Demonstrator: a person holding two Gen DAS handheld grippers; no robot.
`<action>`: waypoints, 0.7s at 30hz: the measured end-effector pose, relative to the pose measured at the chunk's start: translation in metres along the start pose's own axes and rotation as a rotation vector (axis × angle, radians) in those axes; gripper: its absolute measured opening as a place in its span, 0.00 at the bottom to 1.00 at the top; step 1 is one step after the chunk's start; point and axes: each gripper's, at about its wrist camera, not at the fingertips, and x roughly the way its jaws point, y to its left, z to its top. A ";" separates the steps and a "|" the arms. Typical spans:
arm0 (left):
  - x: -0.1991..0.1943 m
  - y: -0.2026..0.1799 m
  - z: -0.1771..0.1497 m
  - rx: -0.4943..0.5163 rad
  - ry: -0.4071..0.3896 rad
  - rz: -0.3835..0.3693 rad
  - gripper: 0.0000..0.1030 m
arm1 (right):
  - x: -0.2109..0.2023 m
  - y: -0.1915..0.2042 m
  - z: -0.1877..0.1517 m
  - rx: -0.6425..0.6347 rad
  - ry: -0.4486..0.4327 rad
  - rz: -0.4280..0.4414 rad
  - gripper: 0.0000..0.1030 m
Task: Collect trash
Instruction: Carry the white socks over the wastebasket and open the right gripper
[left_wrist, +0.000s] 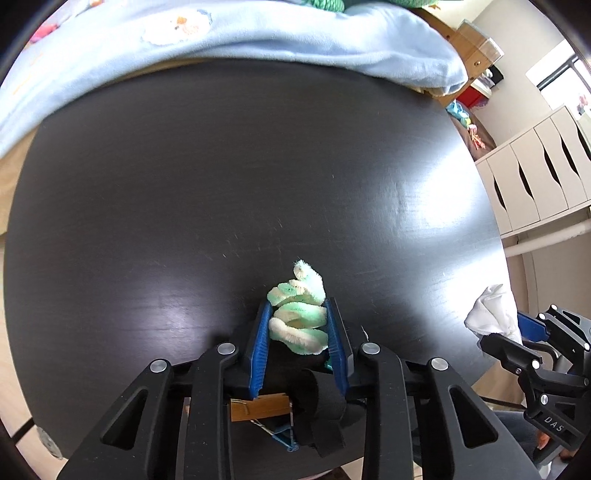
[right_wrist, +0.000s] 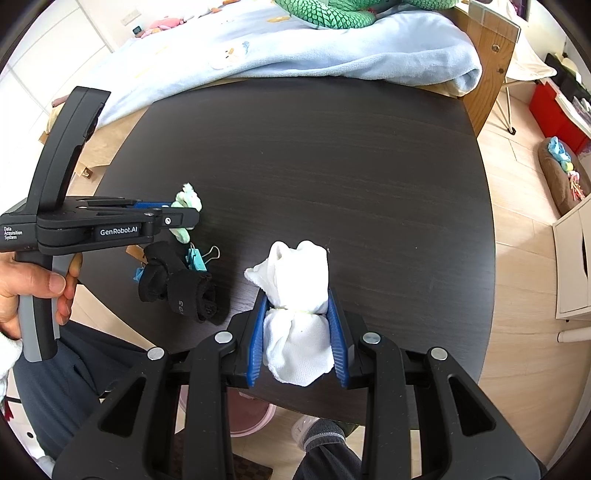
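A fuzzy green-and-white pipe-cleaner coil (left_wrist: 297, 317) lies on the dark round table (left_wrist: 258, 166), and my left gripper (left_wrist: 298, 303) has its blue pads pressed against both sides of it. The right wrist view shows the same gripper (right_wrist: 192, 214) from the side, with the coil (right_wrist: 190, 199) poking out at its tip. My right gripper (right_wrist: 297, 293) is shut on a crumpled white tissue wad (right_wrist: 295, 273) near the table's front edge. That wad (left_wrist: 491, 310) also shows at the right of the left wrist view.
A black glove (right_wrist: 184, 288) and a teal binder clip (right_wrist: 195, 258) lie just under the left gripper. A light-blue blanket (right_wrist: 295, 48) borders the table's far side. A white drawer unit (left_wrist: 535, 177) stands to the right. A pink bin (right_wrist: 251, 417) sits on the floor below the front edge.
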 end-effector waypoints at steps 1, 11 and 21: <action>-0.003 0.001 0.000 0.003 -0.013 0.006 0.28 | -0.001 0.001 0.000 -0.001 -0.002 0.000 0.30; -0.049 0.003 -0.018 0.103 -0.136 0.081 0.28 | -0.021 0.023 -0.005 -0.021 -0.049 0.004 0.30; -0.106 0.001 -0.072 0.186 -0.252 0.091 0.28 | -0.061 0.061 -0.029 -0.080 -0.138 0.008 0.30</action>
